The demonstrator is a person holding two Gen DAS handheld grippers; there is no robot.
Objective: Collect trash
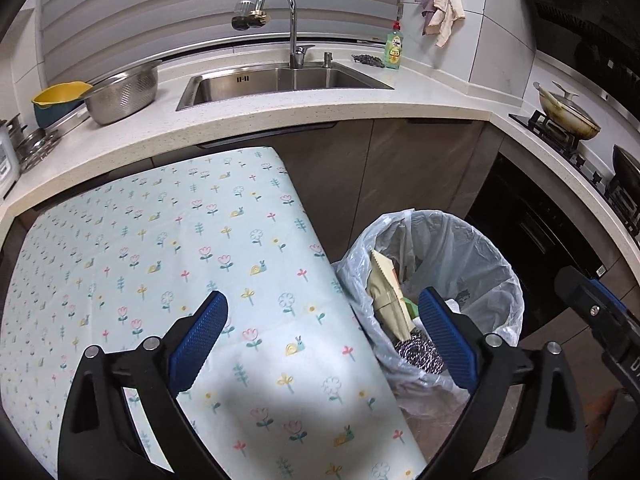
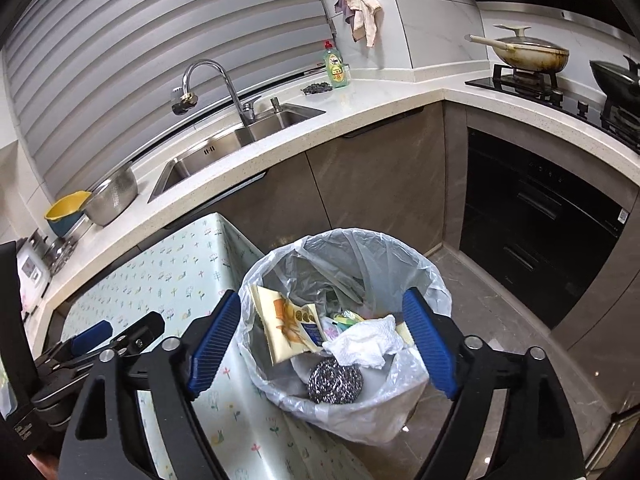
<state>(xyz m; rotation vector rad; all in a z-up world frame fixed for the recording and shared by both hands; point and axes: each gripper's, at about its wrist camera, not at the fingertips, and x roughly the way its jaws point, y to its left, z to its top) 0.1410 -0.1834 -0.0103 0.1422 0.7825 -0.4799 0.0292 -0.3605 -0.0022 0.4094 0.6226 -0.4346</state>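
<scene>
A round bin (image 2: 434,280) lined with a clear plastic bag stands on the floor beside the table. Inside lie a steel scourer (image 2: 335,380), a crumpled white tissue (image 2: 366,344) and a yellow snack packet (image 2: 286,324). My right gripper (image 2: 322,295) hangs open above the bin's mouth, with nothing between its blue pads. My left gripper (image 1: 324,296) is open and empty too. It straddles the edge of the floral tablecloth (image 1: 160,260) and the bin (image 1: 472,248), where the scourer (image 1: 420,354) and a brown packet (image 1: 386,296) show.
Behind the table a pale counter (image 1: 320,116) holds a steel sink (image 1: 280,80), a colander (image 1: 122,94), a yellow bowl (image 1: 60,94) and a dish soap bottle (image 1: 394,50). To the right are a stove with a lidded pan (image 2: 528,54) and a dark oven (image 2: 540,216).
</scene>
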